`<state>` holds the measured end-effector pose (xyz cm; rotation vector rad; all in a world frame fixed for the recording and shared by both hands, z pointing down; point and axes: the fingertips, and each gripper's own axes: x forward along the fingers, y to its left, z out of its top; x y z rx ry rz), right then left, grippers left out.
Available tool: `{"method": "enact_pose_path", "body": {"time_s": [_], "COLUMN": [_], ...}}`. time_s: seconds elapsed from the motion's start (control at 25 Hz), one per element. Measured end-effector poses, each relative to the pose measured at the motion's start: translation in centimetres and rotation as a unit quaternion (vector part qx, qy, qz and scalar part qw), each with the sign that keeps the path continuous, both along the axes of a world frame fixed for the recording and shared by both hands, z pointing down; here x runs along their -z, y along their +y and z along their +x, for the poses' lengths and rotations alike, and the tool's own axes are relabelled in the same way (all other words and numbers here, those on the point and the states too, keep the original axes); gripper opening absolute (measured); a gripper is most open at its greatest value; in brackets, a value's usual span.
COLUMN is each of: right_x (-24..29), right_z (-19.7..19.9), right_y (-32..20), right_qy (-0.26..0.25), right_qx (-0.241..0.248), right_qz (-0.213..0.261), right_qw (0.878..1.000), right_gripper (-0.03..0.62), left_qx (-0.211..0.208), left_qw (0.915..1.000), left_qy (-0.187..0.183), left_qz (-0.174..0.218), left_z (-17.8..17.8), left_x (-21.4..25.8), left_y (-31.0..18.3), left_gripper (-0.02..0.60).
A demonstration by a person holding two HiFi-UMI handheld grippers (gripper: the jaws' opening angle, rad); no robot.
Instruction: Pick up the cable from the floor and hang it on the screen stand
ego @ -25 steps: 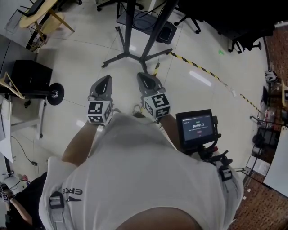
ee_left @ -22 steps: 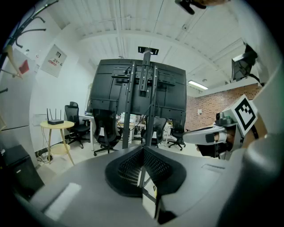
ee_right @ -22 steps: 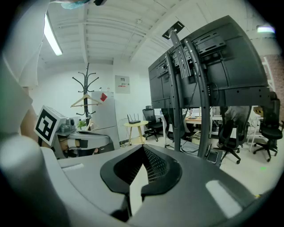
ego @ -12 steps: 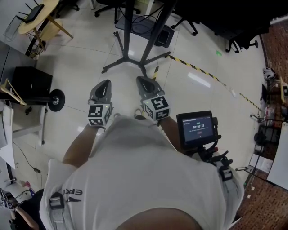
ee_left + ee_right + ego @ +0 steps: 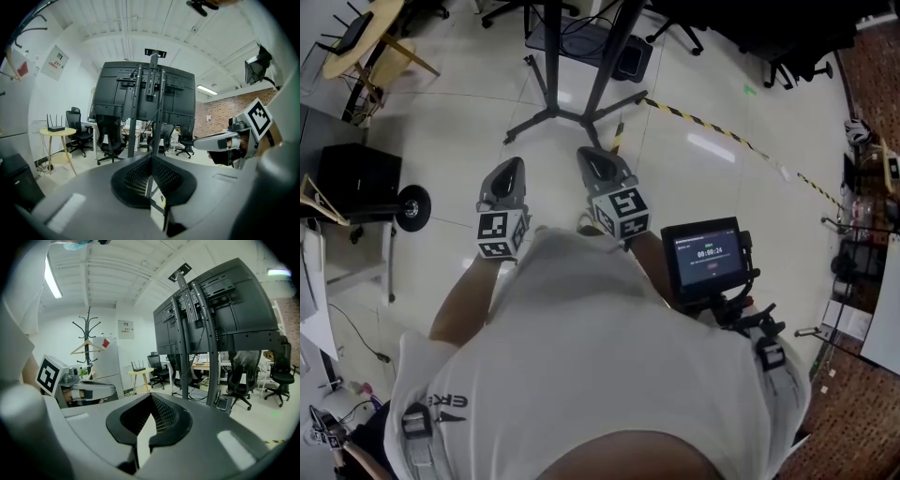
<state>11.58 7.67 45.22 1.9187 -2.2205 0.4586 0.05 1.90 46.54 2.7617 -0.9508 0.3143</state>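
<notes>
The screen stand (image 5: 546,58) rises ahead of me on spread black legs. Its screens show from behind in the left gripper view (image 5: 143,96) and the right gripper view (image 5: 220,305). Dark cables (image 5: 581,26) lie on the black base plate behind the legs, and one cable (image 5: 205,357) hangs down the stand's post. My left gripper (image 5: 511,169) and right gripper (image 5: 592,159) are held side by side at chest height, short of the legs. Both are shut and empty, as the left gripper (image 5: 151,158) and right gripper (image 5: 151,397) views show. No cable on the near floor can be made out.
A black box (image 5: 352,173) with a wheel (image 5: 412,202) stands at left. A yellow round table (image 5: 366,33) is at far left, with office chairs behind the stand. Yellow-black tape (image 5: 703,131) runs across the floor at right. A small screen device (image 5: 705,258) hangs at my right side.
The stand has slid slightly up the head view. Both grippers have moved a little up and left in that view, still side by side and shut.
</notes>
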Motion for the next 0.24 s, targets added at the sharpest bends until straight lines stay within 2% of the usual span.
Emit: {"method": "enact_pose_path", "body": {"time_s": [0.24], "right_x": [-0.49], "right_z": [0.11], "right_y": [0.46], "right_qy": [-0.004], "right_qx": [-0.001], "right_qz": [-0.001], "right_qw": [1.000], "right_gripper": [0.012], "left_qx": [0.000], "left_qw": [0.9999], "left_qy": [-0.003], "left_qz": [-0.010], "left_z": [-0.02], "left_x": [-0.79], "left_y": [0.69], "left_gripper": [0.002]}}
